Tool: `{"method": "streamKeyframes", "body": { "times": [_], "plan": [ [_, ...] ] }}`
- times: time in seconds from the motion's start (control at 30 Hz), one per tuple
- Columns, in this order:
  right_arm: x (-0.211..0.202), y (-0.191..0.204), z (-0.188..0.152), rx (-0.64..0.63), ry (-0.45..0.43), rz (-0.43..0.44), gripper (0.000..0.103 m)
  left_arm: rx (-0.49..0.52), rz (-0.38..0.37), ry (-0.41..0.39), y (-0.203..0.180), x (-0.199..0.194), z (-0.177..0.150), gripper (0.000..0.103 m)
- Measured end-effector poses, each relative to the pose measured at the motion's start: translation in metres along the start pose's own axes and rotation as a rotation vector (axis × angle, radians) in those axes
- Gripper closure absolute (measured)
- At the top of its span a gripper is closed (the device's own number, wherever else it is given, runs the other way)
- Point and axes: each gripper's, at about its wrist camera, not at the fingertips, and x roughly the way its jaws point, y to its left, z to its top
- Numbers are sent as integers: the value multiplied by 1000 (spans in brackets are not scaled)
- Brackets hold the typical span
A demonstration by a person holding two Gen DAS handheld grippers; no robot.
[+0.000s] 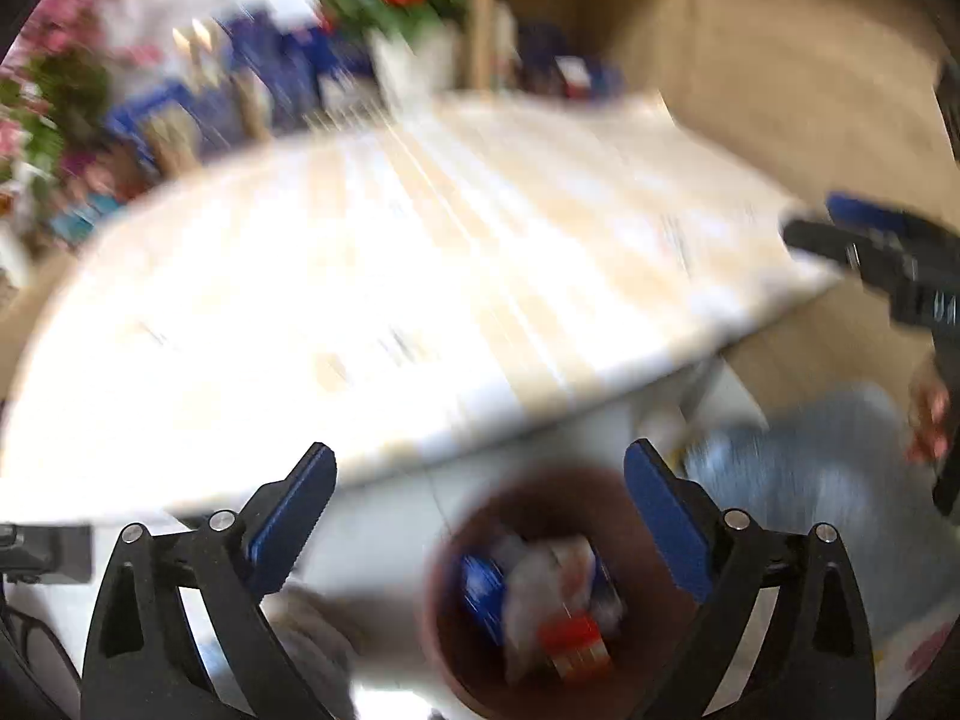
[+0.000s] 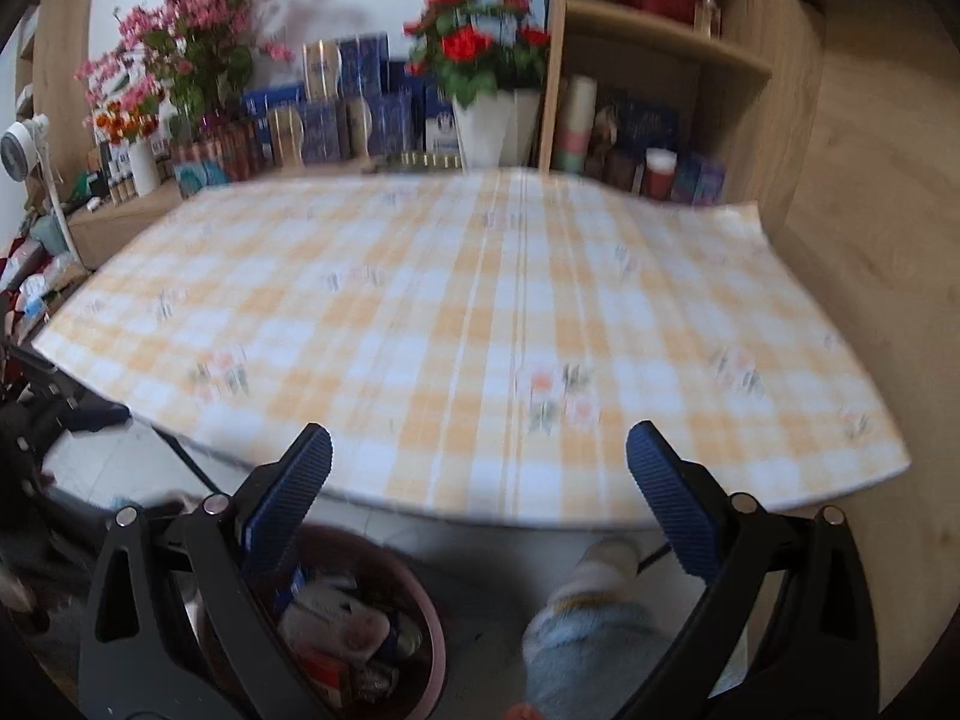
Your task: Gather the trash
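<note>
A round brown trash bin (image 1: pixel 480 540) stands on the floor below the table's near edge; it holds crumpled white, blue and red wrappers (image 1: pixel 540 600). My left gripper (image 1: pixel 477 480) is open and empty above the bin; the view is blurred. The bin also shows in the right wrist view (image 2: pixel 414 600), low left, with trash (image 2: pixel 342 618) inside. My right gripper (image 2: pixel 479 462) is open and empty over the table's near edge. The right gripper also shows in the left wrist view (image 1: pixel 840 228), at the far right.
A table with a yellow checked cloth (image 2: pixel 480 312) fills both views. Behind it stand flower vases (image 2: pixel 480 120), blue boxes (image 2: pixel 360 108) and a wooden shelf (image 2: pixel 660 60). A person's foot in a light blue slipper (image 2: pixel 588 636) is on the floor by the bin.
</note>
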Motion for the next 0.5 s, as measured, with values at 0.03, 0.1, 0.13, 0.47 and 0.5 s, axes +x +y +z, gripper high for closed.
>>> {"method": "streamKeyframes", "body": {
  "times": [0.03,0.1,0.13,0.47,0.5],
  "plan": [
    [-8,1,11,-9,-15,-3,6,-11,23,-44,5,-13,11,6],
    [-27,7,34,-38,-47,-13,6,-26,86,-144,15,-44,33,6],
    [-34,8,43,-47,-57,-11,6,-28,145,-201,18,-63,46,6],
    [-104,10,98,23,-140,56,6,-108,266,-401,24,-170,96,6],
    [-108,12,100,26,-144,61,6,-107,273,-404,23,-176,97,6]
  ]
}}
